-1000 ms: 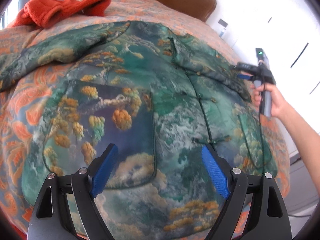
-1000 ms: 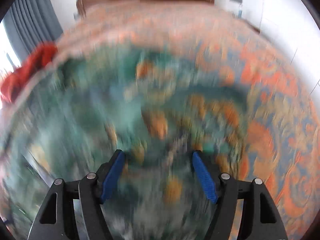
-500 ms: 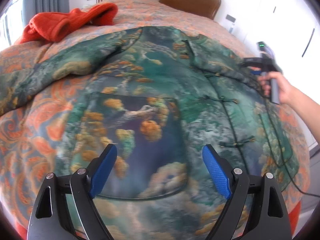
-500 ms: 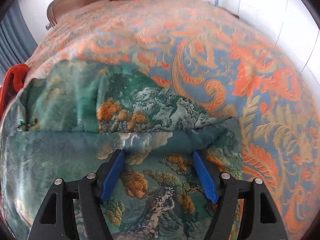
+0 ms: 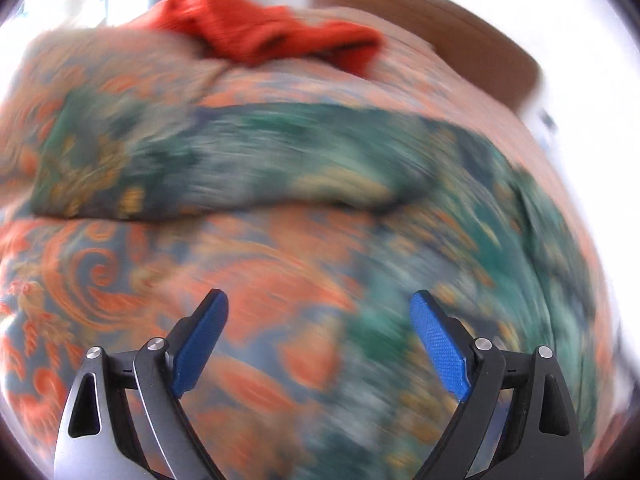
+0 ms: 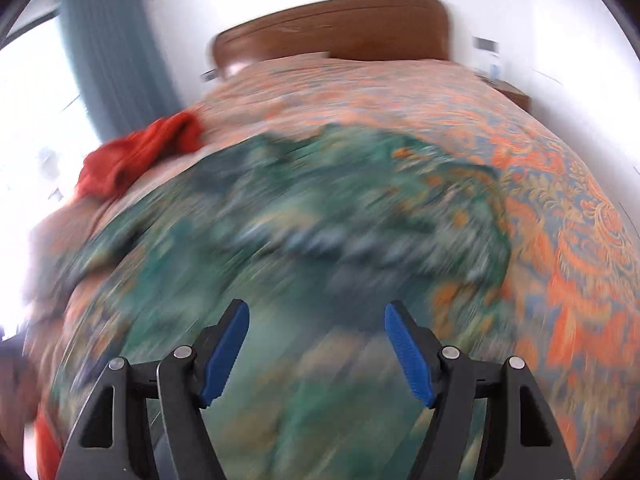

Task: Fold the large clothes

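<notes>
A large green jacket (image 6: 304, 216) with a painted tree-and-cloud print lies spread flat on the bed; both views are blurred by motion. In the left wrist view its long sleeve (image 5: 224, 168) stretches leftward across the bedspread, with the body (image 5: 500, 264) to the right. My left gripper (image 5: 318, 320) hovers over the bedspread beside the jacket's left edge, its jaws opening wider, nothing between them. My right gripper (image 6: 316, 332) hangs above the jacket's body, open and holding nothing.
The bed has an orange-and-blue paisley bedspread (image 6: 576, 240) and a brown wooden headboard (image 6: 332, 32). A crumpled red-orange garment (image 5: 272, 36), also seen as the red-orange garment (image 6: 140, 156), lies near the far left. A grey curtain (image 6: 112, 48) and bright window are at the left.
The left gripper swung leftward off the jacket's front pocket toward the sleeve and bedspread, its jaws wider. The right gripper pulled back from the right sleeve; its view now takes in the whole jacket.
</notes>
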`<state>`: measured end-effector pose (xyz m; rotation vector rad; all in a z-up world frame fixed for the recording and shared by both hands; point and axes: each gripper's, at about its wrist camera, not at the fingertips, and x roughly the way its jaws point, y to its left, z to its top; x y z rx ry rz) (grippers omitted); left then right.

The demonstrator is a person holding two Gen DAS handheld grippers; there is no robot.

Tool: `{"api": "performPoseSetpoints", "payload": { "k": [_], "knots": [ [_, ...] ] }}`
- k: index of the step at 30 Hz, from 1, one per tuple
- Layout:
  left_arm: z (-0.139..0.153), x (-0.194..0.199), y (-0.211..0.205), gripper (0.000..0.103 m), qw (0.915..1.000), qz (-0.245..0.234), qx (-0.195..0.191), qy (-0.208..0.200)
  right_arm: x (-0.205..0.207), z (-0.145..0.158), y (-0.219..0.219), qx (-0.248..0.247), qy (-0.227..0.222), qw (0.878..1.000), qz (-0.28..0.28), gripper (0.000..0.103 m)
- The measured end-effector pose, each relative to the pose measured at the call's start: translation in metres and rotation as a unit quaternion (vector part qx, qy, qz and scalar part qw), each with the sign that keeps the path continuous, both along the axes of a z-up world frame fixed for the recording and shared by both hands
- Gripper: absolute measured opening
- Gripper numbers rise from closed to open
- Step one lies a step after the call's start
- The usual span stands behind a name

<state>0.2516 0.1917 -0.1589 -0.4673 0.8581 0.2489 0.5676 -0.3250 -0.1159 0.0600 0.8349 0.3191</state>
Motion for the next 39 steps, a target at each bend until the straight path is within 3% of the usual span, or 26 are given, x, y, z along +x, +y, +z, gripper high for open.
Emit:
{"api": "performPoseSetpoints", "payload": {
  "k": [5, 8, 11, 12, 13, 14, 16, 18, 20, 23, 26, 29, 30, 32, 33, 34, 38, 39],
  "knots": [
    [-0.025, 0.006, 0.078, 0.093, 0.9899, 0.113, -0.085, -0.004, -0.097, 0.009, 0.043, -0.001, -0.014, 0.997, 0.075, 0.073],
    [-0.043, 0.011, 0.107, 0.091, 0.9726, 0.182, -0.145, -0.006, -0.134, 0.012, 0.059, -0.004, -0.018, 0.995, 0.097, 0.073],
    [-0.042, 0.016, 0.113, 0.067, 0.9603, 0.23, -0.156, -0.03, -0.154, 0.011, 0.074, -0.008, -0.01, 0.993, 0.118, 0.073],
    [-0.041, 0.018, 0.113, 0.045, 0.9592, 0.238, -0.15, -0.031, -0.16, 0.011, 0.08, -0.01, -0.009, 0.992, 0.124, 0.073],
    [-0.038, 0.022, 0.113, 0.016, 0.9581, 0.252, -0.133, -0.027, -0.165, 0.011, 0.084, -0.012, -0.012, 0.991, 0.13, 0.073],
    [-0.035, 0.024, 0.113, 0.01, 0.9576, 0.259, -0.124, -0.025, -0.17, 0.01, 0.088, -0.014, -0.015, 0.991, 0.134, 0.073],
    [-0.021, 0.028, 0.11, 0.008, 0.9584, 0.265, -0.103, -0.024, -0.178, 0.01, 0.094, -0.017, -0.017, 0.99, 0.141, 0.073],
    [0.008, 0.034, 0.097, 0.008, 0.9667, 0.251, -0.033, -0.035, -0.183, 0.01, 0.094, -0.009, -0.017, 0.99, 0.137, 0.073],
    [0.052, 0.048, 0.054, 0.008, 0.9746, 0.202, 0.073, -0.062, -0.184, 0.009, 0.091, 0.005, -0.013, 0.991, 0.133, 0.073],
    [0.102, 0.074, -0.016, 0.008, 0.971, 0.113, 0.181, -0.108, -0.19, 0.009, 0.083, 0.02, -0.017, 0.993, 0.117, 0.073],
    [0.13, 0.097, -0.099, 0.008, 0.9569, 0.017, 0.254, -0.139, -0.191, 0.008, 0.069, 0.043, -0.018, 0.995, 0.088, 0.073],
    [0.129, 0.124, -0.173, 0.01, 0.9465, -0.062, 0.285, -0.138, -0.191, 0.007, 0.051, 0.062, -0.018, 0.996, 0.056, 0.073],
    [0.123, 0.133, -0.193, 0.015, 0.9437, -0.085, 0.293, -0.128, -0.191, 0.007, 0.045, 0.064, -0.019, 0.997, 0.047, 0.073],
    [0.097, 0.15, -0.241, 0.037, 0.9347, -0.141, 0.313, -0.092, -0.192, 0.006, 0.031, 0.068, -0.019, 0.997, 0.025, 0.073],
    [0.081, 0.155, -0.263, 0.069, 0.9308, -0.169, 0.316, -0.072, -0.193, 0.005, 0.023, 0.069, -0.018, 0.997, 0.013, 0.073],
    [0.071, 0.155, -0.277, 0.092, 0.9278, -0.186, 0.318, -0.059, -0.194, 0.004, 0.015, 0.071, -0.017, 0.997, 0.002, 0.073],
    [0.021, 0.113, -0.334, 0.094, 0.893, -0.278, 0.351, -0.048, -0.182, 0.006, -0.016, 0.065, -0.015, 0.998, -0.023, 0.073],
    [0.014, 0.099, -0.338, 0.094, 0.8881, -0.291, 0.352, -0.047, -0.176, 0.009, -0.022, 0.059, -0.016, 0.998, -0.028, 0.073]
  ]
}}
